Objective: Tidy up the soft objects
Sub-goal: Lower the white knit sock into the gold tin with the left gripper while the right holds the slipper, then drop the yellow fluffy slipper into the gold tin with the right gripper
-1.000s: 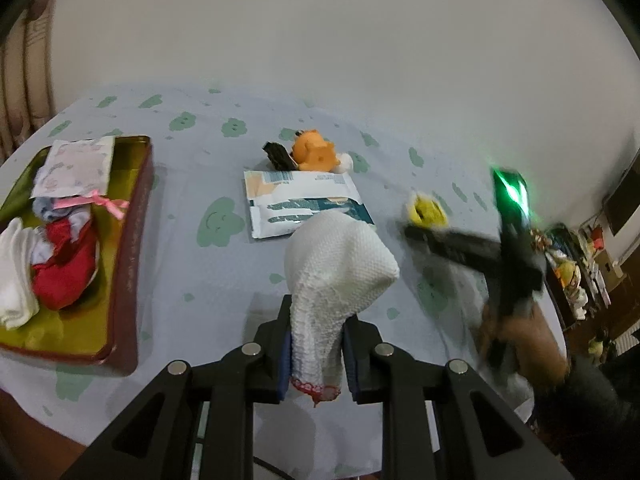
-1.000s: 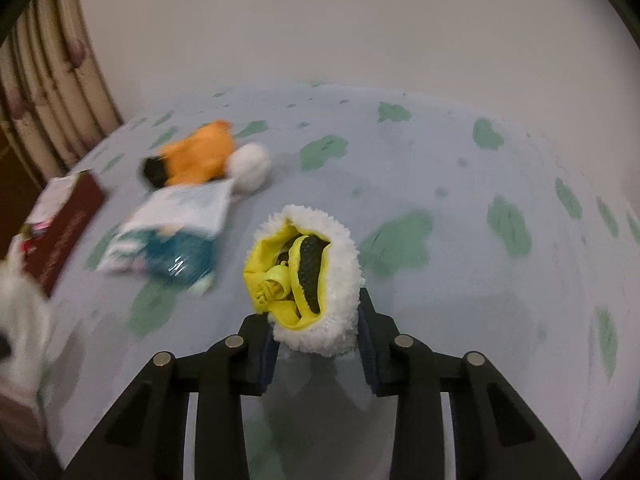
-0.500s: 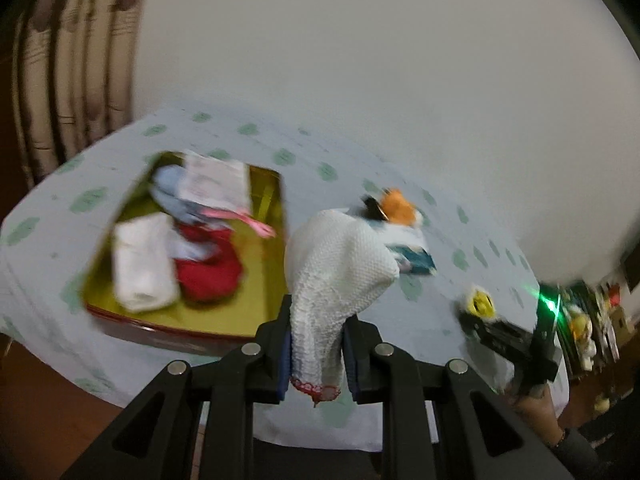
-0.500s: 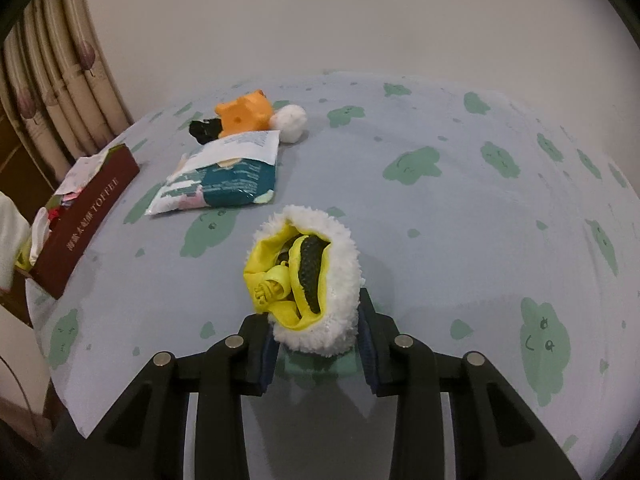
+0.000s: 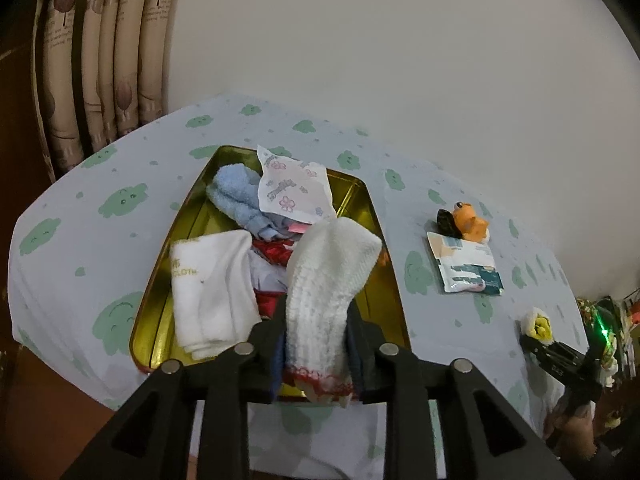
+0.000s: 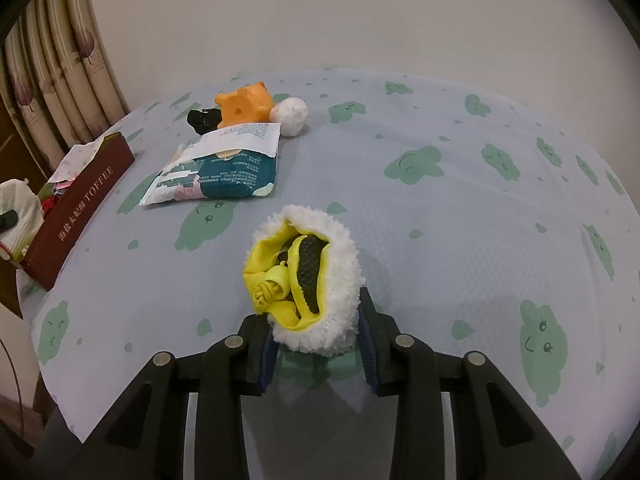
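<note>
Left wrist view says you're maybe halfway: left claw [image 5: 316, 344] is opening around the white sock [image 5: 328, 280] over the tin [image 5: 360, 200], right claw [image 6: 316, 344] squeezes the fluffy toy [image 6: 316, 280] above the table [image 6: 480, 220], pouch [image 6: 224, 172] and orange toy [image 6: 244, 104] still out.

table [image 5: 120, 248] wearing a pale cloth printed with green clouds | we are seeing a gold-lined tin [image 5: 368, 216] lying on it at the left | snack packet [image 6: 218, 174], orange plush toy [image 6: 245, 103], white ball [image 6: 290, 115] and a black item [image 6: 203, 119] sitting together beyond
</note>
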Available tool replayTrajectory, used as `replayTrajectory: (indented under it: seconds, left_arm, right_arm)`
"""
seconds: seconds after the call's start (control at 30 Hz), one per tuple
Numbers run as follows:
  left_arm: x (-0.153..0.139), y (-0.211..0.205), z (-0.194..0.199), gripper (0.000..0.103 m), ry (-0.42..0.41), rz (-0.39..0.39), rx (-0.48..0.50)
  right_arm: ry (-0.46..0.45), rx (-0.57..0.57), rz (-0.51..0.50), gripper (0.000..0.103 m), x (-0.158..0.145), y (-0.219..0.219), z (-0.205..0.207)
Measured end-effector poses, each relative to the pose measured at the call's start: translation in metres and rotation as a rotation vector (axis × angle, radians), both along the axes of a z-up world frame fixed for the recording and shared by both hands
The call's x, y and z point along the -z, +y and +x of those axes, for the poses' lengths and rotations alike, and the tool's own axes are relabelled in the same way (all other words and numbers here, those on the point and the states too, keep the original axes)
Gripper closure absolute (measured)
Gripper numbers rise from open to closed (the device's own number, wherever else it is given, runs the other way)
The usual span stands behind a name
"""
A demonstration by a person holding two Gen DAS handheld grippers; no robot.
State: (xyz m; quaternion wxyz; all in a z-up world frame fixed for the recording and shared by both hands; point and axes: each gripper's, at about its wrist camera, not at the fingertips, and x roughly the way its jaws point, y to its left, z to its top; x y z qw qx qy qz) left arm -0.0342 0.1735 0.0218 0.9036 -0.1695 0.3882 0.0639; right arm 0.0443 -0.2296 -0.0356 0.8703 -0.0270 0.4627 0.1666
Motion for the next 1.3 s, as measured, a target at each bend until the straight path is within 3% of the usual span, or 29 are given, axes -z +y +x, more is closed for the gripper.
replayTrajectory:
  seconds: [0.1,0.23,0.33,0.57,0.73,0.83,0.9,1.07,1.17,1.3]
  left_arm:
    - [0.005,0.003,0.001,0.063,0.024,0.085,-0.067]
    - [0.004,0.016,-0.004,0.058,0.045,0.156,-0.183]
    - [-0.006,0.024,-0.013,0.058,0.01,0.137,-0.231]
    - [-0.017,0.015,-0.039,0.054,-0.019,0.067,-0.269]
    - [-0.034,-0.013,-0.061,0.05,-0.087,0.169,-0.289]
    - [-0.041,-0.023,-0.067,0.042,-0.111,0.228,-0.27]
    - [-0.042,-0.021,-0.069,0.042,-0.108,0.228,-0.267]
    - [-0.044,-0.006,-0.079,0.042,-0.127,0.209,-0.313]
    - [-0.04,0.004,-0.079,0.041,-0.101,0.22,-0.358]
    - [-0.033,0.02,-0.081,0.041,-0.076,0.16,-0.387]
  right_arm:
    - [0.0,0.0,-0.002,0.071,0.0,0.0,0.0]
    - [0.0,0.001,-0.002,0.07,0.0,0.0,0.0]
    - [-0.001,0.002,-0.004,0.07,0.0,0.001,-0.001]
    - [0.0,0.003,0.006,0.07,0.0,0.0,-0.001]
    - [0.016,0.002,0.023,0.07,0.0,-0.003,0.001]
    - [0.028,0.004,0.013,0.07,-0.002,-0.001,0.001]
    - [0.028,-0.004,0.017,0.07,-0.008,0.003,-0.002]
    - [-0.001,-0.053,0.054,0.07,-0.042,0.031,-0.012]
    - [-0.021,-0.139,0.107,0.07,-0.073,0.069,-0.016]
    - [-0.024,-0.287,0.178,0.07,-0.104,0.14,-0.012]
